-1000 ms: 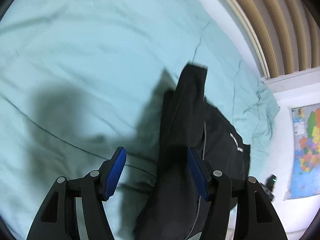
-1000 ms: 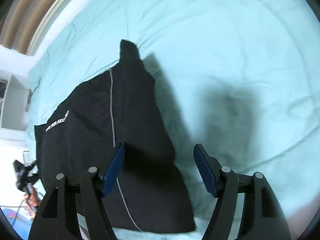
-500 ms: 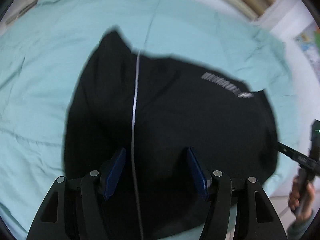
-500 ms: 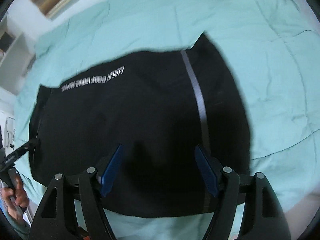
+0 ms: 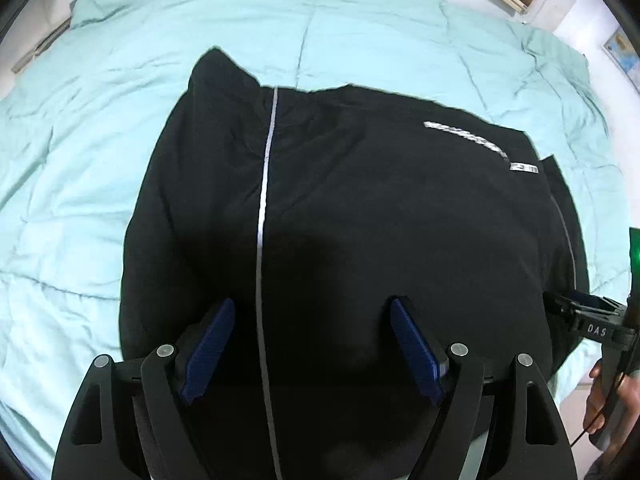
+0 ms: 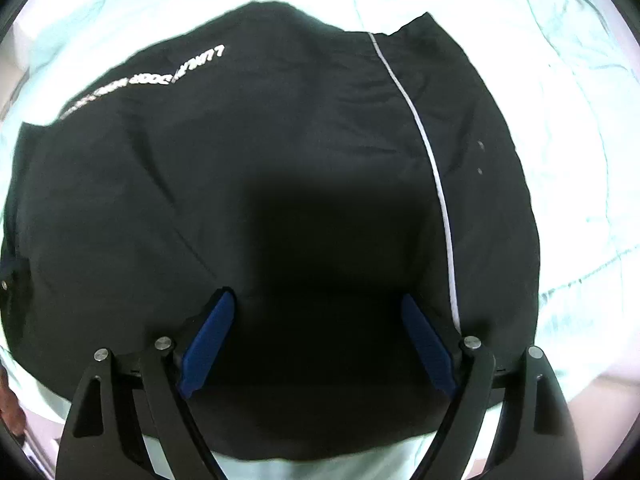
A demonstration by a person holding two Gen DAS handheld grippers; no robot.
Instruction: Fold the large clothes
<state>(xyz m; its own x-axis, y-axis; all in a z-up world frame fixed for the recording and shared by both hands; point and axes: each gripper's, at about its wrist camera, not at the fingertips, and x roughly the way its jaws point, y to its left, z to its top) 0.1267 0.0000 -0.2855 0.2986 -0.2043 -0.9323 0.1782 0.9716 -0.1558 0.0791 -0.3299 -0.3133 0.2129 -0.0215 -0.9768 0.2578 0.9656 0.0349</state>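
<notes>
Left wrist view, near part first: the left gripper [image 5: 312, 344] pointed steeply down over the black garment [image 5: 360, 220], its blue pads [image 5: 210, 344] spread apart and the jaws opening, with cloth under the gap but nothing pinched. One second before, this view showed a narrow hanging fold of the garment beside the right pad and much bare quilt; now the cloth lay flat and filled the middle of the frame. I judge that one fold was just laid down and released, so this step of the task looked finished and a next fold may follow.

Right wrist view gave the same picture: the right gripper [image 6: 316, 344] had its pads wide and still opening over the dark cloth, gripping nothing.

Farther up, a thin white stripe [image 5: 264, 200] ran from the bottom centre to the upper middle of the left frame, ending near a raised corner at the far edge. White lettering [image 5: 464, 138] sat at the upper right. The garment's long axis seemed to go left to right across the frame, with the stripe crossing it.

Beyond it, the light green quilt [image 5: 100, 140] surrounded the garment on the far sides. At the right edge, a hand [image 5: 612, 396] held the other tool.
</notes>
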